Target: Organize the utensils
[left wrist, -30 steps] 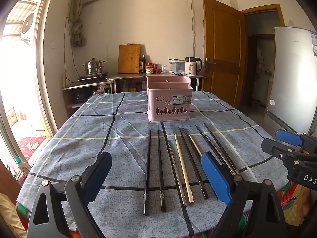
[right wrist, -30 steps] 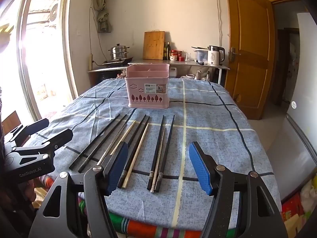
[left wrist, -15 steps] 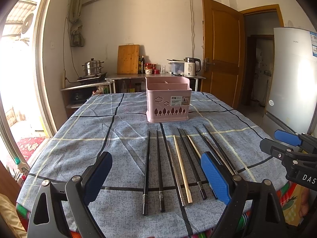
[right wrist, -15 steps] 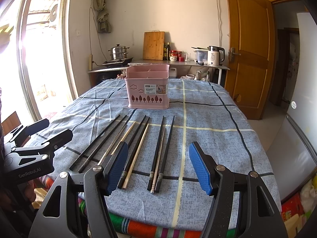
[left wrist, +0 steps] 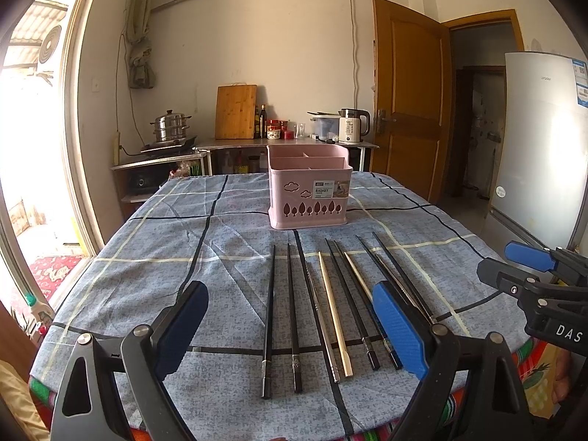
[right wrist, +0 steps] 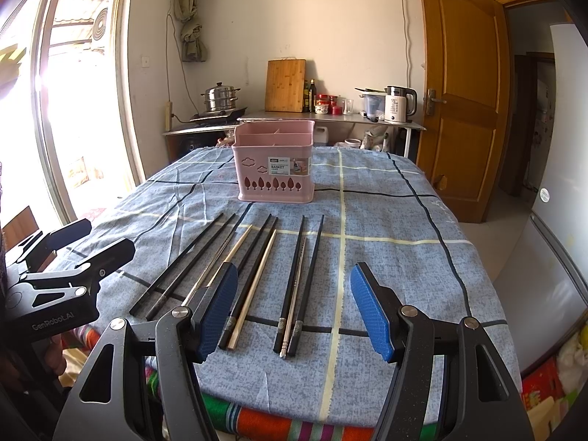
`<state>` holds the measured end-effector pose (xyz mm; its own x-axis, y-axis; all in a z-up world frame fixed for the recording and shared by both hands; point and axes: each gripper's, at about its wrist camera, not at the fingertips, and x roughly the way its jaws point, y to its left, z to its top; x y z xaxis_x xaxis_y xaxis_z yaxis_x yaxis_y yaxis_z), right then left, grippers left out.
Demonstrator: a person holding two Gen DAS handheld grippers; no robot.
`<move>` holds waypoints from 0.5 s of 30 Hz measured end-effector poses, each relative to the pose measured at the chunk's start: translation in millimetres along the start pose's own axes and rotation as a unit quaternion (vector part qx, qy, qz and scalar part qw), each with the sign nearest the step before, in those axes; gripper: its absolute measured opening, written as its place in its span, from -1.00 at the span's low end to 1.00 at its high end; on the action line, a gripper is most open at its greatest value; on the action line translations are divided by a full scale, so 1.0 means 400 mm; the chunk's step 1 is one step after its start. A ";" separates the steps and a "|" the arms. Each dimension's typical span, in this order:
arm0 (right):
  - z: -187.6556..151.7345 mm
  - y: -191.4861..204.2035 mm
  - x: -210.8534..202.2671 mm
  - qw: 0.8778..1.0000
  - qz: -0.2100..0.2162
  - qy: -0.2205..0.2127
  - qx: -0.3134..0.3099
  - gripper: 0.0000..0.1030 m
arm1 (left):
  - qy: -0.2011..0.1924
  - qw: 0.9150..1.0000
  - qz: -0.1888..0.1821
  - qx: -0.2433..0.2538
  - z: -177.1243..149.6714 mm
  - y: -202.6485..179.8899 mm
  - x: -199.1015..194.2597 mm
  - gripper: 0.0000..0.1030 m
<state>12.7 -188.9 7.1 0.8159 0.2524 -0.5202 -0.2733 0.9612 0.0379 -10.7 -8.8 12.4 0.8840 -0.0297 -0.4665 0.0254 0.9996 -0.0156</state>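
Almost nothing changes from the pictures of a second ago: both views shift only a little, and no chopstick has moved. The left gripper (left wrist: 290,325) hangs over the near edge of the table (left wrist: 154,257) with its jaws wide apart and nothing between them. The right gripper (right wrist: 294,312) is released in the same way. The chopsticks (left wrist: 332,305) lie side by side in a row on the blue checked cloth, between the grippers and the pink basket (left wrist: 308,187), which stands farther back with its compartments seemingly empty. So the sorting is probably not begun yet; the first pick is still to come.
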 end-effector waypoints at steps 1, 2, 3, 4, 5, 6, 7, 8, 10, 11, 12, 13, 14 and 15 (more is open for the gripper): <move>0.000 0.000 0.001 1.000 0.000 0.000 0.000 0.25 | 0.000 1.000 0.000 0.000 0.001 -0.001 0.001 0.78; -0.001 0.000 0.000 1.000 0.001 0.000 0.001 0.25 | 0.000 1.000 0.000 0.000 -0.001 0.000 0.000 0.78; 0.000 0.000 0.000 1.000 0.000 0.000 0.000 0.25 | -0.001 1.000 0.000 0.000 -0.001 0.000 0.000 0.78; -0.001 0.000 0.001 1.000 0.000 0.000 0.000 0.25 | -0.001 1.000 0.000 0.000 0.001 -0.002 0.000 0.78; 0.000 -0.001 0.000 1.000 0.000 0.001 0.001 0.25 | 0.000 1.000 0.000 0.000 0.000 -0.001 0.000 0.78; -0.001 0.000 0.000 1.000 0.000 0.000 0.000 0.25 | 0.000 1.000 0.000 0.000 0.000 -0.001 -0.001 0.78; 0.000 0.000 0.000 1.000 0.000 0.000 0.000 0.25 | 0.000 1.000 -0.001 0.001 0.001 -0.002 -0.003 0.78; 0.000 0.000 0.000 1.000 0.000 0.000 0.000 0.25 | -0.001 1.000 -0.001 0.001 0.001 -0.004 -0.004 0.78; -0.001 0.000 0.000 1.000 0.000 0.000 0.000 0.25 | -0.001 1.000 -0.001 0.002 0.002 -0.006 -0.003 0.78; -0.001 0.000 0.000 1.000 0.000 0.000 0.000 0.25 | -0.001 1.000 -0.002 0.002 0.002 -0.006 -0.004 0.78; -0.001 0.000 0.000 1.000 0.001 -0.001 0.000 0.25 | -0.001 1.000 -0.002 0.002 0.001 -0.006 -0.004 0.78; -0.002 0.000 0.000 1.000 0.000 0.000 0.000 0.25 | -0.001 1.000 -0.002 0.002 0.003 -0.008 -0.003 0.78; -0.002 0.000 0.000 1.000 0.001 0.000 0.001 0.25 | -0.001 1.000 -0.001 0.001 0.001 -0.006 -0.004 0.78; 0.000 0.000 0.000 1.000 0.001 0.000 0.001 0.25 | -0.001 1.000 -0.001 0.001 0.001 -0.006 -0.004 0.78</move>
<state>12.6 -188.9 7.1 0.8153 0.2537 -0.5205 -0.2737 0.9610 0.0396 -12.2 -11.2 13.4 0.8851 -0.0327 -0.4642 0.0294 0.9995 -0.0144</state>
